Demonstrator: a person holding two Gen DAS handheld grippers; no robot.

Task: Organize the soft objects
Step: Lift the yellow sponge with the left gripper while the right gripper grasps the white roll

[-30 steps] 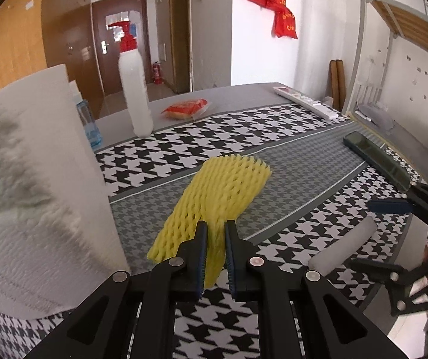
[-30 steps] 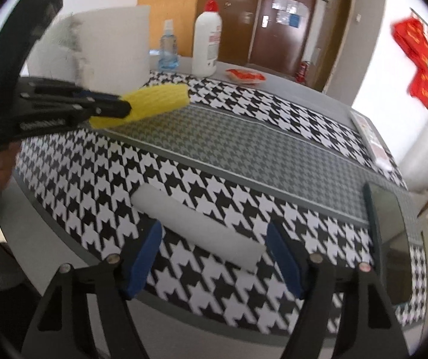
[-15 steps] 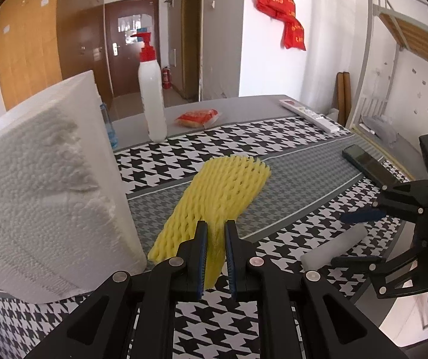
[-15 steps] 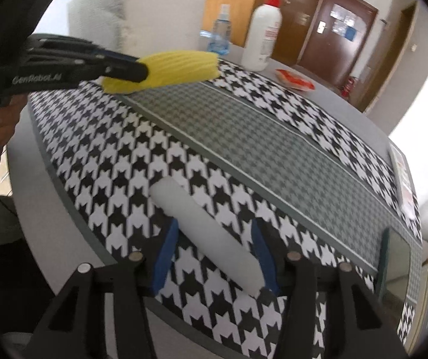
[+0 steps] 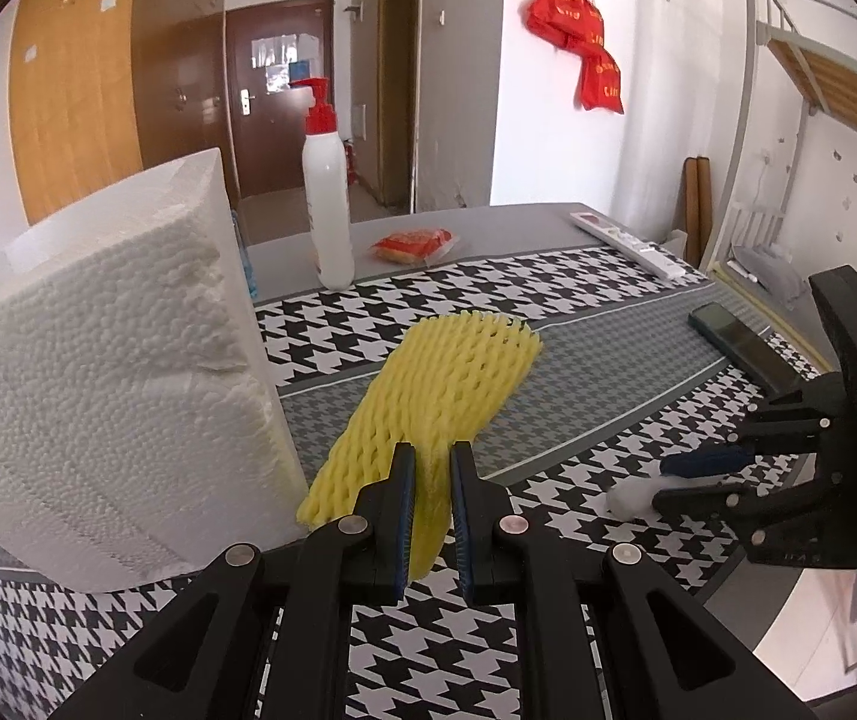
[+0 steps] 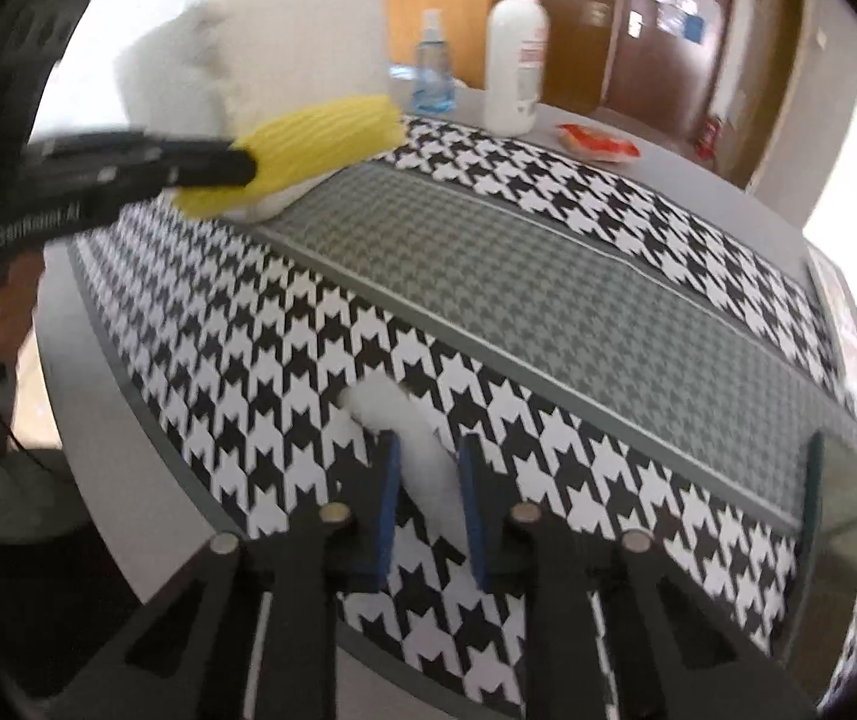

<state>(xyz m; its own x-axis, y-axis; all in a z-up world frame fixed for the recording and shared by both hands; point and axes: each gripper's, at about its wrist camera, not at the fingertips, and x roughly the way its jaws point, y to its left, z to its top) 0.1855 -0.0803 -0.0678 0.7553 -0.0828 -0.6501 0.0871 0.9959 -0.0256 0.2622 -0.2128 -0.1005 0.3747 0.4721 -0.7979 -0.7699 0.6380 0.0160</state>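
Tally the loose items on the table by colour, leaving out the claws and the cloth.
White: 4 – foam block, pump bottle, foam roll, power strip
Yellow: 1 – foam net
Blue: 1 – spray bottle
Orange-red: 1 – snack packet
Black: 1 – phone
Total: 8

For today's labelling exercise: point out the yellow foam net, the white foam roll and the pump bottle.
yellow foam net (image 5: 452, 378), left wrist view, mid mesh.
white foam roll (image 6: 428, 468), right wrist view, middle between fingers.
pump bottle (image 5: 327, 204), left wrist view, white body.

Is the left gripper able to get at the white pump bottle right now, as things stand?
Probably not: the left gripper is shut on the yellow foam net, so it has no free grip, though the mat toward the white pump bottle looks unobstructed.
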